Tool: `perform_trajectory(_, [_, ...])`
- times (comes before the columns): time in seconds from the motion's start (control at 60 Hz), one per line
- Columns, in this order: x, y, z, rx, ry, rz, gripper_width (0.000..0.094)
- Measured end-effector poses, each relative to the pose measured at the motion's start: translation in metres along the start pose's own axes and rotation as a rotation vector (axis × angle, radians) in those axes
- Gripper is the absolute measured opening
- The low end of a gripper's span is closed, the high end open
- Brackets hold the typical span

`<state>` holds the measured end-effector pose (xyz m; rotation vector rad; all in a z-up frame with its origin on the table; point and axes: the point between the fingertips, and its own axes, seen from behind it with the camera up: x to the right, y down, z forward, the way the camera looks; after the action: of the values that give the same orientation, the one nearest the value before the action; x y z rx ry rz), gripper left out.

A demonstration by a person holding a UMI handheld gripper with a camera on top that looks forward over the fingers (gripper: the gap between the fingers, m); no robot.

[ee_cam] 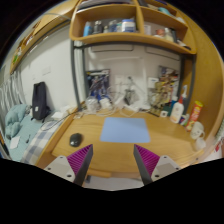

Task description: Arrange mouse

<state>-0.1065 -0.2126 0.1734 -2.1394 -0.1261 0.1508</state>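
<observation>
A small black mouse (76,139) lies on the wooden desk (110,152), just left of a blue mouse mat (125,130). My gripper (112,160) hovers over the near part of the desk, behind the mat and to the right of the mouse. Its two fingers with magenta pads (80,159) stand wide apart with only bare desk between them. Nothing is held.
Bottles and a cup (185,112) stand at the desk's right side. Small items line the back wall (100,103). A wooden shelf (130,38) hangs above. A dark bag (40,100) and a bed (18,125) are to the left.
</observation>
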Motion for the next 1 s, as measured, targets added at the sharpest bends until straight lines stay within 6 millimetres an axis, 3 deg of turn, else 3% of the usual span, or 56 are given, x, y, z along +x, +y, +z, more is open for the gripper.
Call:
perform_trajectory(0.067, [-0.052, 0.017, 0.024, -0.030, -0.038, -0.024, 0.0832])
perform_trajectory(0.167, [-0.110, 0.030, 0.060, -0.075, -0.078, -0.062, 0.0840])
perform_trajectory(0.25, [-0.146, 0.036, 0.092, -0.114, -0.096, -0.069, 0.0843])
perform_trajectory(0.35, [-0.173, 0.039, 0.131, -0.142, -0.088, -0.054, 0.0842])
perform_trajectory(0.517, [-0.195, 0.047, 0.192, -0.188, -0.061, -0.045, 0.0842])
perform_trajectory(0.65, [-0.208, 0.056, 0.225, -0.217, -0.057, -0.019, 0.0824])
perform_trajectory(0.75, [-0.206, 0.064, 0.240, -0.237, -0.031, -0.020, 0.0698])
perform_trajectory(0.817, [-0.201, 0.066, 0.245, -0.231, -0.010, -0.040, 0.0509])
perform_trajectory(1.0, [-0.203, 0.064, 0.246, -0.196, -0.008, -0.003, 0.0432])
